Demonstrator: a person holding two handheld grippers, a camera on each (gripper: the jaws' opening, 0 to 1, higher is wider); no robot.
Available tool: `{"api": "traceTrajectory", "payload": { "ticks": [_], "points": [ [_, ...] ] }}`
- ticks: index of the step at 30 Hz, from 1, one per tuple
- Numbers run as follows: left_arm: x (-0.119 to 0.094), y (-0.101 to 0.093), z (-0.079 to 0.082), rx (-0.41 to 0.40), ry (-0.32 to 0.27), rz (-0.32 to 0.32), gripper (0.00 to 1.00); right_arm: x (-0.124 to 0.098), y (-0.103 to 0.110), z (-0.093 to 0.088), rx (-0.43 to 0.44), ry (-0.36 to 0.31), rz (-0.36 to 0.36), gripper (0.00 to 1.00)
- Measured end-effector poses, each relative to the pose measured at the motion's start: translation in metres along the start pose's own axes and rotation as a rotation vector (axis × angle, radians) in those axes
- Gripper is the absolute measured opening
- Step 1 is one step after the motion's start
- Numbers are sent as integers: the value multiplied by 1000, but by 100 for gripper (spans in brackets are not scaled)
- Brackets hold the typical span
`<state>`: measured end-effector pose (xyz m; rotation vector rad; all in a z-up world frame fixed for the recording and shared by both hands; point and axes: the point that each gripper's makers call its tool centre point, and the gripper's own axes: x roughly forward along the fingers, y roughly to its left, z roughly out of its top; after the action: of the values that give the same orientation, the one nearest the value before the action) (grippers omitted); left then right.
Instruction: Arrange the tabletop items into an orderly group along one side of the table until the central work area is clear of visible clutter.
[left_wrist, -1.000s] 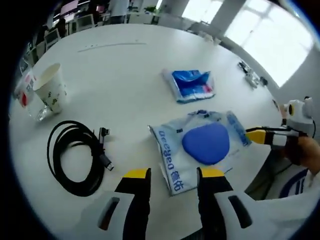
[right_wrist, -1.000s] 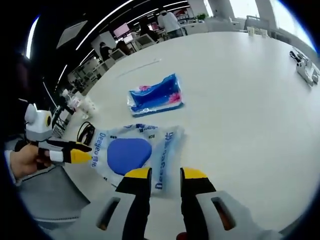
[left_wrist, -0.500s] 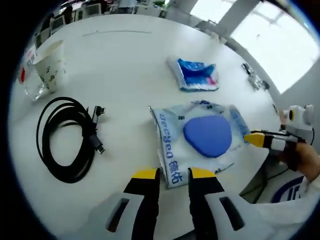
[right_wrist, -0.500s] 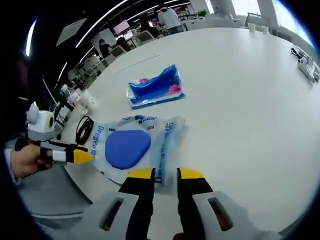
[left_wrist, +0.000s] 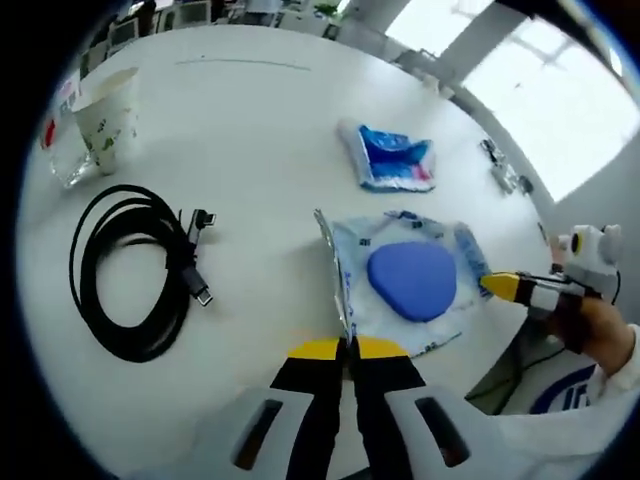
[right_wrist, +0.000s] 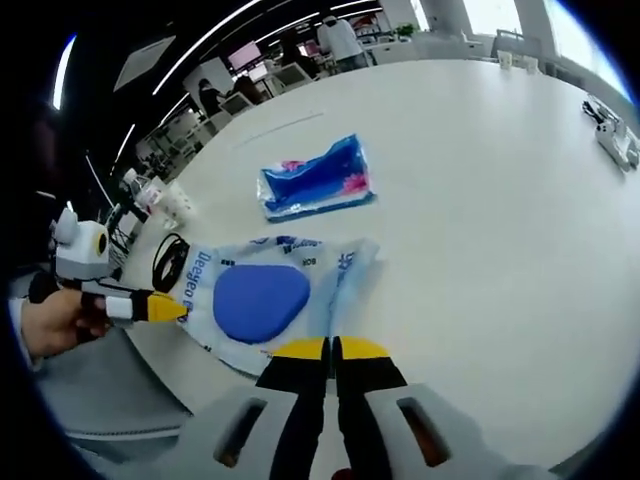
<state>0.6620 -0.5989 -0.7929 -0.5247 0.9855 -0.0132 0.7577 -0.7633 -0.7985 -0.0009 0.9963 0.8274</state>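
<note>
The clear bag (left_wrist: 405, 285) with the blue pad is being pinched at opposite edges between the closed jaws of the left gripper (left_wrist: 342, 347) and the right gripper (right_wrist: 331, 347).

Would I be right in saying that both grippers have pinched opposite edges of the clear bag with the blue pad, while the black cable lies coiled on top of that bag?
Not quite. Both the left gripper and the right gripper are shut on edges of the clear bag, but the left gripper view shows the black cable coiled on the bare table beside the bag, apart from it.
</note>
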Motion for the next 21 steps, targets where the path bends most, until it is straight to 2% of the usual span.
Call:
{"api": "traceTrajectory", "payload": {
  "ticks": [5, 8, 21],
  "points": [
    [-6, 0, 8, -4, -33, 2, 0, -2, 6, 5, -6, -20, 4, 0],
    [-11, -1, 12, 44, -46, -1, 0, -3, 7, 8, -18, -31, 4, 0],
    [-31, 0, 26, 37, -104, -5, 0, -10, 27, 24, -18, -84, 18, 0]
  ]
}}
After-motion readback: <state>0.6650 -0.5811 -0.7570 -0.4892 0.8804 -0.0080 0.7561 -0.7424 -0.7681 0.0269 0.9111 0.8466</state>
